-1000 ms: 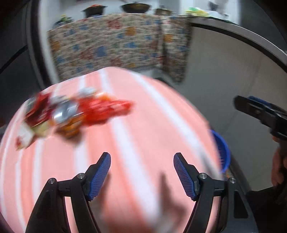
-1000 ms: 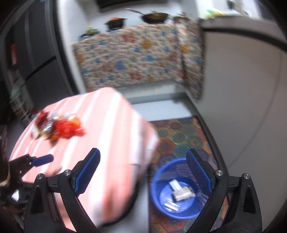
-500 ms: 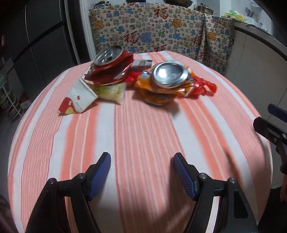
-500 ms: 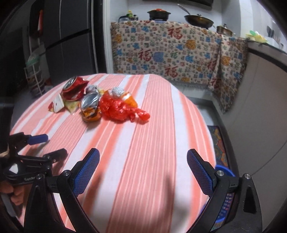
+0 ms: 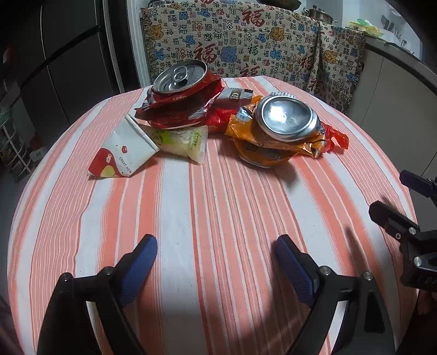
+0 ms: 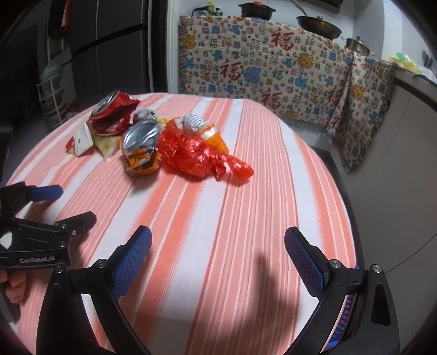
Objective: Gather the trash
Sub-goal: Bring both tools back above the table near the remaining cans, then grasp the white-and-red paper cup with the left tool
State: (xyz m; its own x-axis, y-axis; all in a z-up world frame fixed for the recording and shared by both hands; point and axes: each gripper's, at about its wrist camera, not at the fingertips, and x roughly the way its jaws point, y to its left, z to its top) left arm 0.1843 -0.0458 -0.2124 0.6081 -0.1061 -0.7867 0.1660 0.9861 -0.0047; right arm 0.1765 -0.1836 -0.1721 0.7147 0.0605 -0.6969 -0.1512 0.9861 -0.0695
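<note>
A heap of trash lies on the far part of the round table with the orange-and-white striped cloth (image 5: 218, 207). It holds a crushed red can (image 5: 183, 90) (image 6: 114, 112), a crushed orange can (image 5: 281, 128) (image 6: 140, 147), a white-and-red wrapper (image 5: 123, 153), a clear green-printed packet (image 5: 183, 140) and a crumpled red plastic bag (image 6: 196, 153). My left gripper (image 5: 215, 245) hovers over bare cloth short of the heap, its jaws opening with nothing between them. My right gripper (image 6: 218, 236) is open and empty, to the right of the left gripper (image 6: 62, 203).
Beyond the table a patterned cloth (image 6: 262, 68) hangs over a counter with pots (image 6: 318, 26). A dark fridge (image 6: 109, 46) stands at the left. A sliver of a blue basin (image 6: 344, 311) shows on the floor past the table's right edge.
Both views swung from the table's right side and floor basin onto the trash heap, which now sits nearer. The left jaws stand wider than half a second ago.
</note>
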